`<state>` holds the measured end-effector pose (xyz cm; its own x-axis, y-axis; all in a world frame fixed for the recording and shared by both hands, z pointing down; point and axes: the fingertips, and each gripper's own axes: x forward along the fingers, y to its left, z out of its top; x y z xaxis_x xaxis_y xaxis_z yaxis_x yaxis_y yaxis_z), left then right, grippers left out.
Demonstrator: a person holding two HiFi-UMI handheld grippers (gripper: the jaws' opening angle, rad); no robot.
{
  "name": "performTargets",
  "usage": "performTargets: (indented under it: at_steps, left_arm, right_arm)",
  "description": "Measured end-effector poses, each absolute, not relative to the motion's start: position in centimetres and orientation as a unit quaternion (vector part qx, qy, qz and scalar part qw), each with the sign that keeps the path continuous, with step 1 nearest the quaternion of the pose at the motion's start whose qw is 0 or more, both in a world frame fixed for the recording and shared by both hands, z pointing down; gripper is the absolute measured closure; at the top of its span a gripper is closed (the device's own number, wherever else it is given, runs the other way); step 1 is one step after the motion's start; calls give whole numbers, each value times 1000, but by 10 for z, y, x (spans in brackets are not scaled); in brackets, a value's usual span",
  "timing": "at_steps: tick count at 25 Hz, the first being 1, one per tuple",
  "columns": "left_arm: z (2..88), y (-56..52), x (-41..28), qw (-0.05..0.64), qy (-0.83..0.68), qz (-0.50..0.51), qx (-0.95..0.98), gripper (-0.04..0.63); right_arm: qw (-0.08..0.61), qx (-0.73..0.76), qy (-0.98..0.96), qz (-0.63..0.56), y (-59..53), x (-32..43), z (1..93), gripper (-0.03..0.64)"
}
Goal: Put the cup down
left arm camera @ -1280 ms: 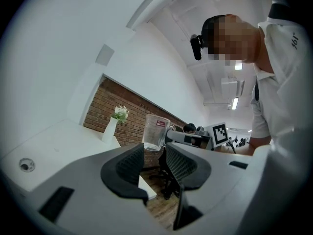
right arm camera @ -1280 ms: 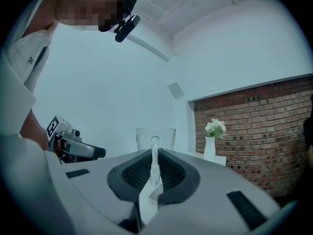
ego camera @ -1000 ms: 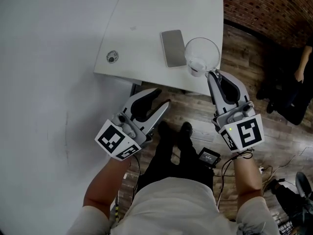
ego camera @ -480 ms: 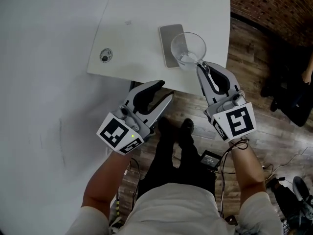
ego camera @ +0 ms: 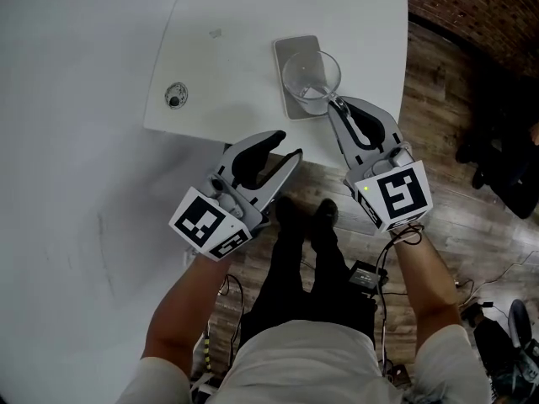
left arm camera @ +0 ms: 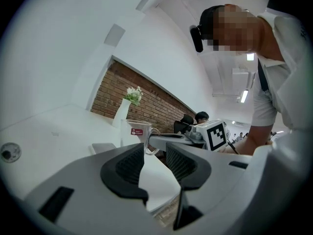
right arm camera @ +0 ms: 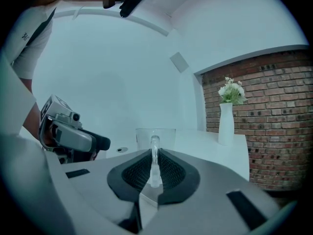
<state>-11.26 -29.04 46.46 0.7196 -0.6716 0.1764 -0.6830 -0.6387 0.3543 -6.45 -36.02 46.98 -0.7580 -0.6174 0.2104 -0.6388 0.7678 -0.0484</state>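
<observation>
A clear glass cup (ego camera: 310, 78) with a handle hangs over the white table (ego camera: 244, 23), above a flat grey slab (ego camera: 291, 50); whether it touches the slab I cannot tell. My right gripper (ego camera: 336, 107) is shut on the cup's handle. In the right gripper view the handle (right arm camera: 155, 153) stands pinched between the dark pads, with the cup (right arm camera: 155, 134) just beyond. My left gripper (ego camera: 286, 147) is held off the table's near edge, open, with nothing between its jaws. Its own view shows the cup (left arm camera: 135, 133) to the front and the left gripper (left arm camera: 154, 161) with a gap.
A small round grommet (ego camera: 174, 100) sits in the table left of the slab. A white vase of flowers (right arm camera: 226, 120) stands at the table's far end before a brick wall. Below the table edge are wooden floor, the person's legs and cables (ego camera: 367, 273).
My right gripper has carried the cup leftward and further over the table, from beside the grey slab to above it. The left gripper stays open near the table edge.
</observation>
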Motion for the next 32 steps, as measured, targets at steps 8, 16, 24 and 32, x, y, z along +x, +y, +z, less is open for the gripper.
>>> performTargets:
  at_steps: [8, 16, 24, 32]
  left_arm:
    - [473, -291, -111, 209, -379, 17, 901, 463]
    - [478, -293, -111, 215, -383, 18, 898, 463]
    - [480, -294, -112, 219, -383, 14, 897, 463]
    - [479, -293, -112, 219, -381, 9, 898, 462]
  right_arm:
    - [99, 329, -937, 64, -361, -75, 489, 583]
    - [112, 332, -934, 69, -366, -78, 512, 583]
    - [109, 339, -933, 57, -365, -76, 517, 583]
    - [138, 350, -924, 63, -360, -72, 529, 580]
